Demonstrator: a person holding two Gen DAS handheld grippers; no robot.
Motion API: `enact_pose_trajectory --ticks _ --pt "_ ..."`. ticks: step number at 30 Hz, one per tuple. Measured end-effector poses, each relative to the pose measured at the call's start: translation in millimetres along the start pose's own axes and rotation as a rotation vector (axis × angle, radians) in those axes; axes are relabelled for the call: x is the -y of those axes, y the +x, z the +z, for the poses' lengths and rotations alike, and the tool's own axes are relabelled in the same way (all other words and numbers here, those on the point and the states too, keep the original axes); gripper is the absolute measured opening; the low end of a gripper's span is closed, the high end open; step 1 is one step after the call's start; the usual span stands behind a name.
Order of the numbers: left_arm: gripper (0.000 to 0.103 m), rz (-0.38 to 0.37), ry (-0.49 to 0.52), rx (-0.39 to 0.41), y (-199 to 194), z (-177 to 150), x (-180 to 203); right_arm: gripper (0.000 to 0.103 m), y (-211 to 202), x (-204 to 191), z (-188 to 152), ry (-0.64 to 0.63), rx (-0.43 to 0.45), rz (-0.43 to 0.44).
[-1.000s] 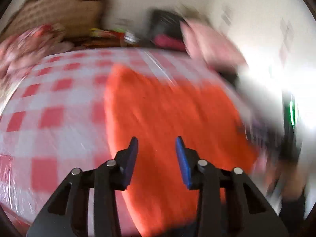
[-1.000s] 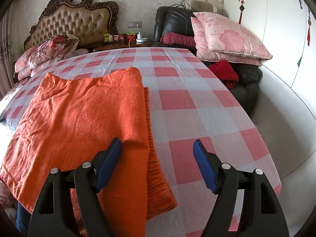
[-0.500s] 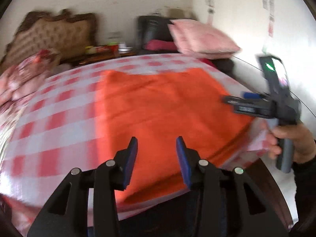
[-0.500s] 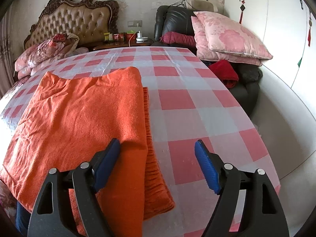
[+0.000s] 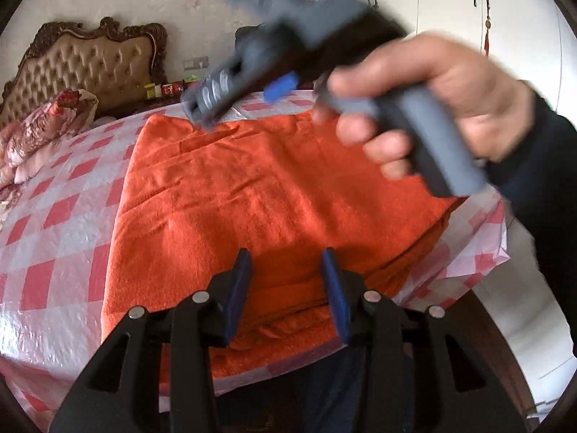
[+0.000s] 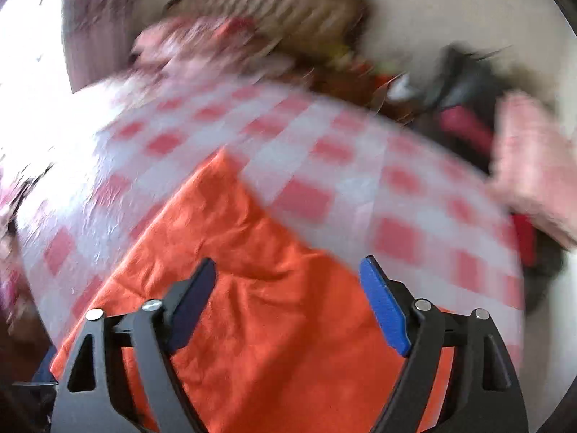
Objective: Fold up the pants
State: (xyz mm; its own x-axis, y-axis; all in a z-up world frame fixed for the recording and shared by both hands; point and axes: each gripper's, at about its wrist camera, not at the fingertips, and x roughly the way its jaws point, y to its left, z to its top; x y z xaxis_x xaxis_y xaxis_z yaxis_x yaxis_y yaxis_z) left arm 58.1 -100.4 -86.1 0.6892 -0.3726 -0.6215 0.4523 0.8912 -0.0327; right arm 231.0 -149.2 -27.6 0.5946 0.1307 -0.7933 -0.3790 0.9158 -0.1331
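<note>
The orange pants (image 5: 259, 195) lie folded flat on the red and white checked tablecloth (image 5: 65, 216), their stacked edges toward the near table edge. My left gripper (image 5: 286, 263) hovers open over that near edge, with nothing between its blue pads. In the left wrist view a hand (image 5: 436, 101) holds my right gripper (image 5: 245, 93) high over the far part of the pants, blurred by motion. The right wrist view is blurred too: there the right gripper (image 6: 288, 270) stands wide open above the pants (image 6: 274, 324), holding nothing.
A tufted headboard (image 5: 90, 68) and floral pillows (image 5: 39, 130) lie beyond the table at the left. White wardrobe doors (image 5: 450, 7) stand at the right. A dark sleeve (image 5: 541, 166) crosses the right side. The table's near edge (image 5: 274, 371) is just below my left gripper.
The right gripper has swung up and to the left, crossing over the pants, so its view now blurs. The left gripper has turned toward the pants' near edge. Both stayed open.
</note>
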Motion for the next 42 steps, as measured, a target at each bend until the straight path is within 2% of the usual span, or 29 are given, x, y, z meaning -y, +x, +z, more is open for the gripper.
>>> enact_pose_trajectory --ticks 1,2,4,5,6,7,9,10,11,14,15,18,19,21,23,24,25,28,30,31,32,33,34,35,36,37,42 --pt "0.041 -0.009 -0.001 0.000 -1.4 -0.8 -0.1 0.078 11.2 8.5 -1.8 0.001 -0.033 -0.095" --pt "0.041 -0.013 0.001 0.004 -1.3 -1.4 -0.7 0.079 12.5 19.5 -6.3 0.021 -0.036 -0.136" --pt "0.042 -0.012 0.005 0.015 0.3 -3.4 -1.8 0.082 5.4 47.5 -14.8 0.089 -0.031 -0.121" --pt "0.042 -0.009 0.006 0.019 0.6 -3.7 -1.4 0.083 -0.8 67.8 -21.7 0.124 -0.033 -0.171" --pt "0.042 -0.007 0.007 0.020 0.9 -3.9 -1.2 0.085 -5.6 82.5 -26.5 0.139 -0.032 -0.252" --pt "0.042 -0.006 0.007 0.023 0.9 -4.8 -1.0 0.085 -11.7 104.6 -33.9 0.166 -0.037 -0.390" --pt "0.042 -0.009 0.003 0.028 0.7 -5.6 -2.3 0.085 -22.6 133.2 -43.3 0.261 -0.048 -0.495" --pt "0.042 -0.007 0.003 0.029 0.9 -5.5 -2.2 0.085 -28.8 140.5 -48.5 0.299 -0.038 -0.478" --pt "0.042 -0.002 0.004 0.029 1.4 -5.6 -1.3 0.085 -39.7 138.8 -51.4 0.319 -0.001 -0.406" --pt "0.042 0.003 0.001 0.027 1.2 -5.5 -0.5 0.086 -51.3 97.9 -54.0 0.217 0.060 -0.240" --pt "0.042 -0.003 -0.002 0.026 0.9 -5.6 -1.4 0.087 -47.7 79.8 -55.7 0.175 0.053 -0.213" --pt "0.042 -0.014 0.001 0.022 -1.2 -5.8 -4.2 0.087 -31.2 46.5 -70.3 0.059 -0.018 -0.272" --pt "0.042 -0.016 0.005 0.021 -2.9 -6.0 -5.4 0.087 -26.2 43.6 -75.1 0.047 -0.034 -0.304" --pt "0.043 -0.016 0.004 0.020 -4.9 -5.4 -6.6 0.088 -28.0 50.3 -82.9 0.098 -0.025 -0.323" --pt "0.051 0.002 -0.015 0.026 -11.8 -3.3 -8.9 0.089 -35.5 53.2 -87.8 0.126 -0.011 -0.386" --pt "0.058 0.011 -0.024 0.045 -17.0 -1.9 -10.7 0.090 -39.2 52.5 -91.0 0.117 0.000 -0.420" --pt "0.060 0.022 -0.029 0.076 -23.9 -0.1 -14.8 0.090 -44.7 51.5 -95.4 0.116 0.010 -0.440" --pt "0.060 0.116 -0.118 0.083 -31.5 6.4 -42.8 0.090 -53.3 57.2 -110.4 0.171 0.013 -0.396" --pt "0.058 0.178 -0.213 0.033 -27.2 5.8 -69.8 0.090 -56.4 57.2 -118.7 0.197 0.012 -0.380" --pt "0.055 0.184 -0.252 0.005 -23.7 3.9 -80.9 0.090 -58.4 58.8 -123.8 0.216 0.008 -0.355" --pt "0.052 0.181 -0.289 -0.022 -19.7 1.6 -90.9 0.088 -59.8 58.2 -127.5 0.227 0.008 -0.335" --pt "0.036 0.163 -0.315 -0.053 -15.2 -0.7 -98.5 0.075 -59.7 58.9 -130.7 0.237 0.011 -0.310" --pt "0.028 0.124 -0.325 -0.090 -9.3 -2.3 -103.4 0.066 -57.9 59.2 -133.4 0.252 0.008 -0.257" --pt "0.028 0.114 -0.316 -0.097 -7.9 -2.4 -103.3 0.051 -59.2 57.7 -135.5 0.266 0.011 -0.224" --pt "0.025 0.110 -0.301 -0.100 -6.8 -2.0 -101.3 0.042 -59.5 55.0 -136.1 0.271 0.017 -0.205" --pt "0.021 0.089 -0.301 -0.108 -5.7 -0.3 -101.0 0.043 -60.0 50.1 -135.7 0.260 0.021 -0.206" --pt "0.015 0.076 -0.294 -0.119 0.3 5.7 -100.2 0.036 -58.7 49.8 -135.0 0.290 0.051 -0.209"
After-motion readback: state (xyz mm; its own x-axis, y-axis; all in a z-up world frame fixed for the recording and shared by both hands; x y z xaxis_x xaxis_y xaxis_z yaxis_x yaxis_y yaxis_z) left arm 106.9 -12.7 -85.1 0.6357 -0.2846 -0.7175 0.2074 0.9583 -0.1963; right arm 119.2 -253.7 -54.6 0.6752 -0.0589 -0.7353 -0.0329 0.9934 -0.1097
